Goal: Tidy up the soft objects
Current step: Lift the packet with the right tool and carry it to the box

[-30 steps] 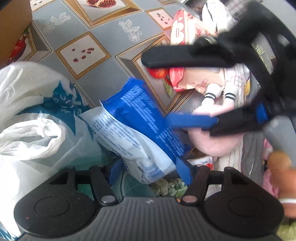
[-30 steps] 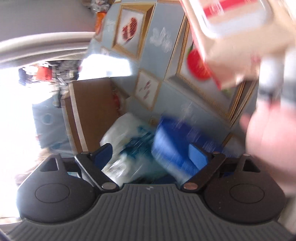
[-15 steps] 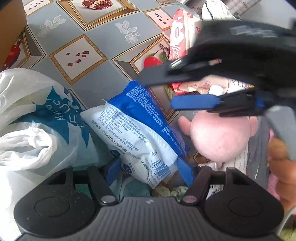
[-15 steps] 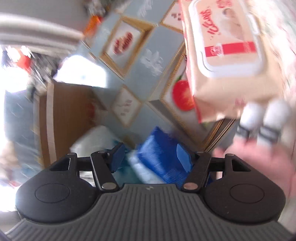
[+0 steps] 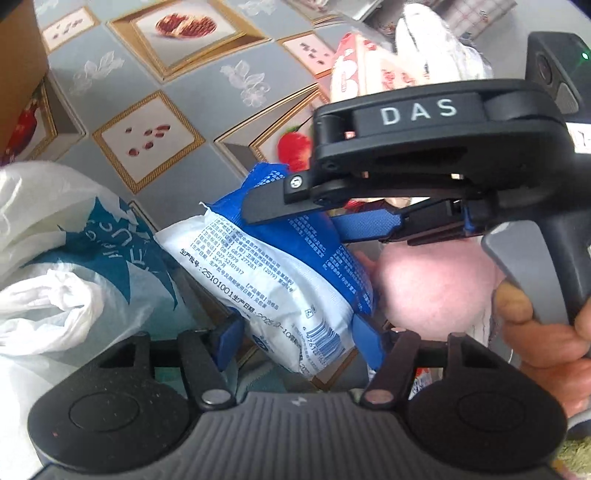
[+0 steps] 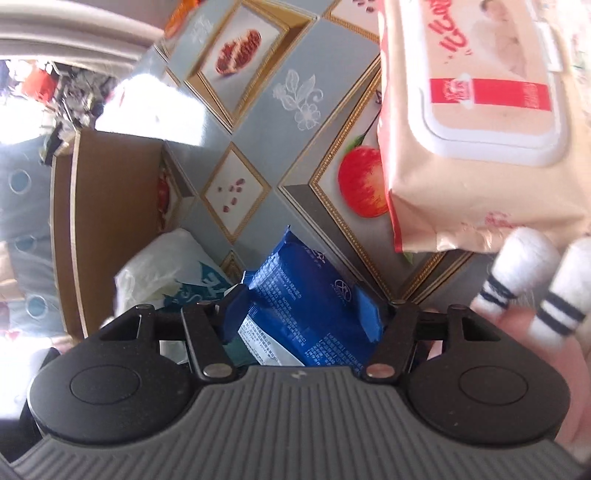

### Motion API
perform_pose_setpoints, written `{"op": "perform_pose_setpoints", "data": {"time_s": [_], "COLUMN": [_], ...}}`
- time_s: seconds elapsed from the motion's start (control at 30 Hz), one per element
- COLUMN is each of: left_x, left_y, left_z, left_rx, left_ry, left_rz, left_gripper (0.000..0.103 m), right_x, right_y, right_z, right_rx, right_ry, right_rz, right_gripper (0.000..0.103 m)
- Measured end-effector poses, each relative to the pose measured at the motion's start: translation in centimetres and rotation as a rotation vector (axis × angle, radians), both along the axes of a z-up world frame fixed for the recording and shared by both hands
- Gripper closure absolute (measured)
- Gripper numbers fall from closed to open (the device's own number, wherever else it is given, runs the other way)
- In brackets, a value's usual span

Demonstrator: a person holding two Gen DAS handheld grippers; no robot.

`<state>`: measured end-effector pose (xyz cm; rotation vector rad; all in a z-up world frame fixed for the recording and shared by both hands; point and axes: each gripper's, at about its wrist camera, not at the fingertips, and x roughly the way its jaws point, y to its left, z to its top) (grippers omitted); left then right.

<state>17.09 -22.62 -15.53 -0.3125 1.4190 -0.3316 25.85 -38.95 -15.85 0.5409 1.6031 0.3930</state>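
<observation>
A grey patterned tablecloth (image 5: pixel 184 85) is covering the whole surface, its gold-framed panels showing a cut pomegranate (image 5: pixel 186 26), a scatter of red seeds (image 5: pixel 147 136) and 1 red apple (image 6: pixel 364 182), with white flower motifs (image 6: pixel 299 98) sitting on the grey between them. A brown cardboard box (image 6: pixel 110 221) is standing on the cloth at the left edge in both views, partly covering another fruit panel. Behind it in the right wrist view, blurred room clutter (image 6: pixel 55 81) is showing, and a bright patch of glare (image 6: pixel 159 107) is washing out part of the cloth.
</observation>
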Motion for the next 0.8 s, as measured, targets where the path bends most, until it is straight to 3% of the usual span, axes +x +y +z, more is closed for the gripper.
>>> {"op": "perform_pose_setpoints", "data": {"time_s": [0.27,0.47,0.8], "left_x": [-0.4,-0.4,-1.3], "left_y": [0.2,1.8,9.2], "left_z": [3.1,6.5,13.4], "left_rx": [-0.012,-0.055,-0.071], "left_ry": [-0.052,-0.094,-0.178], "left_rz": [-0.034,-0.063,-0.081], "left_gripper": [0.039,0.039,0.039], "right_x": [-1.5,-2.5,-3.9], "right_y": [-2.2,-2.5,4.6], "right_z": [4.8,9.5,16.8], "right_rx": [0.085,0.08,0.141], "right_ry": [-0.066,-0.135,-0.238], "right_rz": [-0.15,-0.219,-0.304], "right_gripper": [0.046,0.047,0.047]}}
